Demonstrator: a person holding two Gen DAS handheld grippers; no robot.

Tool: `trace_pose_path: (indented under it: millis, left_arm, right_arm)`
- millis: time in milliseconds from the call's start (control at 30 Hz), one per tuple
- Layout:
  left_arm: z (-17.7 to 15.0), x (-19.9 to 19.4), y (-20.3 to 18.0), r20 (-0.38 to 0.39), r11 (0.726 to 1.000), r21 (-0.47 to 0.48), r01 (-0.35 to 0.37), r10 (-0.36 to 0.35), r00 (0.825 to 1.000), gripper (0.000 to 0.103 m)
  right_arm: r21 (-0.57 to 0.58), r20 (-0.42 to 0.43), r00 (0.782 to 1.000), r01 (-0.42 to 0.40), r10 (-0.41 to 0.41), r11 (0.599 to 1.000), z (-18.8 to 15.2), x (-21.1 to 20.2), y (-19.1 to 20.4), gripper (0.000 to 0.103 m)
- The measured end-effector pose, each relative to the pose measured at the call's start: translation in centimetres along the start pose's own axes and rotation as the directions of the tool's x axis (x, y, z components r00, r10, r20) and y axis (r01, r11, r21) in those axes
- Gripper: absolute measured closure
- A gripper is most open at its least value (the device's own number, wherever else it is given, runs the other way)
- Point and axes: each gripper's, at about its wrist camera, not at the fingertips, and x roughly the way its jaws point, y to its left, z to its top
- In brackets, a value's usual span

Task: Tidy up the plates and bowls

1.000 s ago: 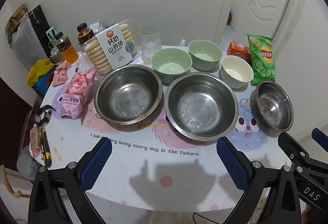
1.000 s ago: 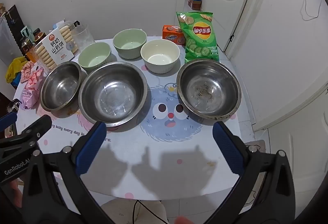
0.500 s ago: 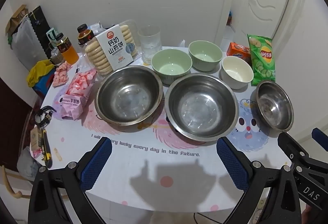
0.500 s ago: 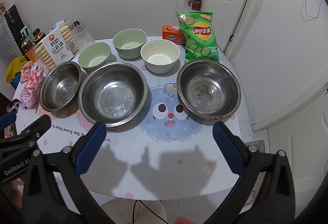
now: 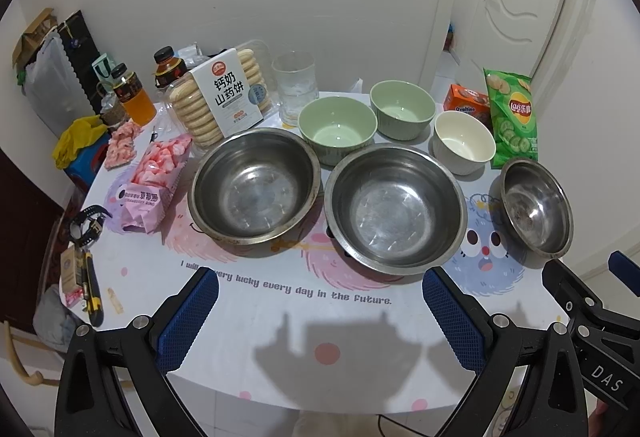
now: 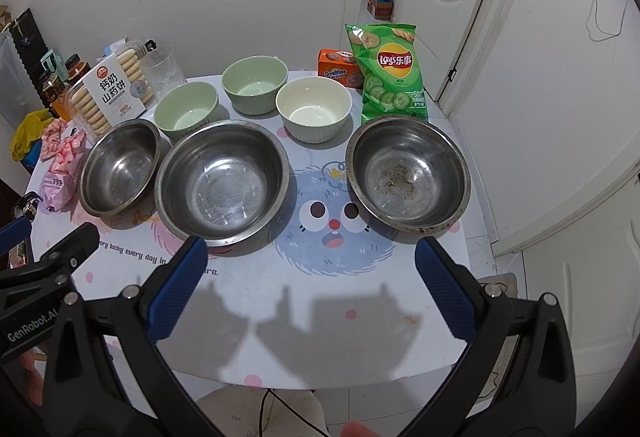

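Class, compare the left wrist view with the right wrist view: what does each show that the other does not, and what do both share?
Only the left wrist view shows the yellow utility knife at the table's left edge. Only the right wrist view shows dark residue inside the right-hand steel bowl and a blue-topped box past the doorway. Both share three steel bowls, two green bowls, a cream bowl and the chip bag.

"Lay's" on chip bag [image 6: 390,73], "Ovaltine" on orange box [image 6: 335,69]

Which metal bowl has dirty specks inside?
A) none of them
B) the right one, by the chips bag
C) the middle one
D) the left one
B: the right metal bowl, in front of the chips bag, has brown specks on its bottom, while the middle bowl and left bowl look clean.
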Motion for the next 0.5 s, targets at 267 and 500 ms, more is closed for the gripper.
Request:
trace_pose_path:
  millis: [267,500]
  left_arm:
    - [0.3,-0.3,0.5,0.003,1.000,0.003,0.002,-0.002,1.000,0.000]
    - [0.1,-0.8,0.9,0.003,1.000,0.005,0.002,-0.002,1.000,0.000]
  right_arm:
    - [-0.001,0.001,1.000,0.000,0.000,1.000,0.0,-0.2,0.1,0.000]
    - [-0.001,0.001,1.000,0.001,-0.001,1.000,-0.1,-0.4,0.1,0.000]
